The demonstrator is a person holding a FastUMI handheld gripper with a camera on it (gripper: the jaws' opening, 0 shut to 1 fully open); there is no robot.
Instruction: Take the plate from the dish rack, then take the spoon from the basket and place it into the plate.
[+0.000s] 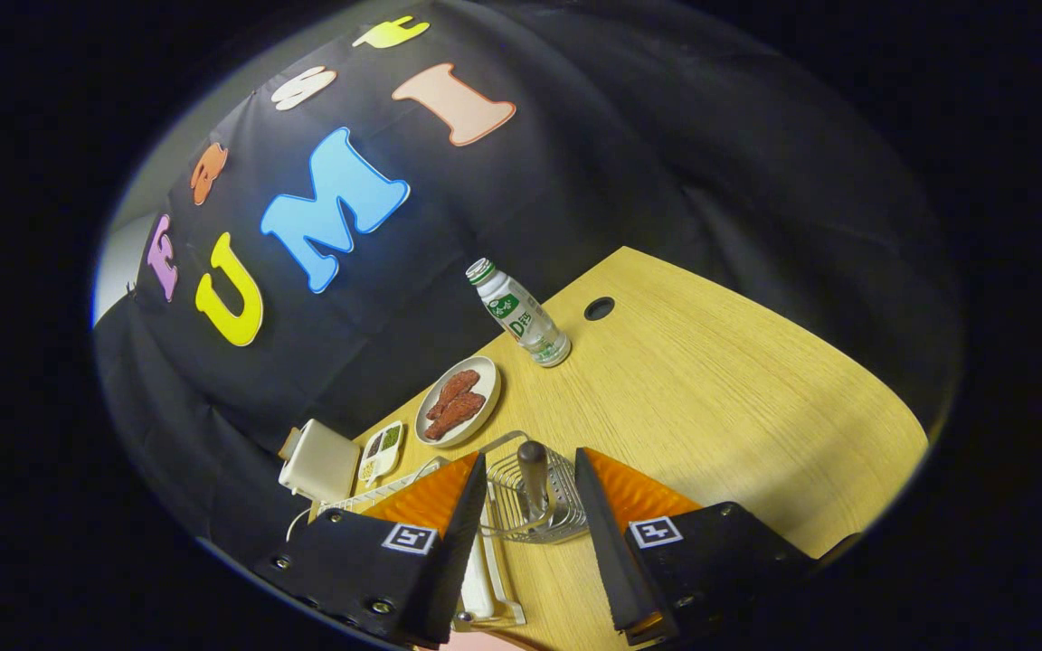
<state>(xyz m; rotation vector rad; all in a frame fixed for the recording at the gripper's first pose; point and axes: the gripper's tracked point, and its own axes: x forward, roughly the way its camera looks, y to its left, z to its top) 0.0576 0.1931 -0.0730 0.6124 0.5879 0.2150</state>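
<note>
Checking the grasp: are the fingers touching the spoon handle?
Apart. Gripper view: the open gripper has the spoon handle upright in the wire basket between fingers, gaps both sides.

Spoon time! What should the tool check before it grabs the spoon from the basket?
1. Tool fingers apart: ok, open and empty.
2. Spoon lined up: ok, its handle stands upright between the fingers.
3. Wire basket clear of the fingers: cannot tell, its rim lies very near them.
4. Fingers pressing on the spoon: not ok, gaps on both sides.
5. Plate out of the dish rack and ready: cannot tell.
</note>
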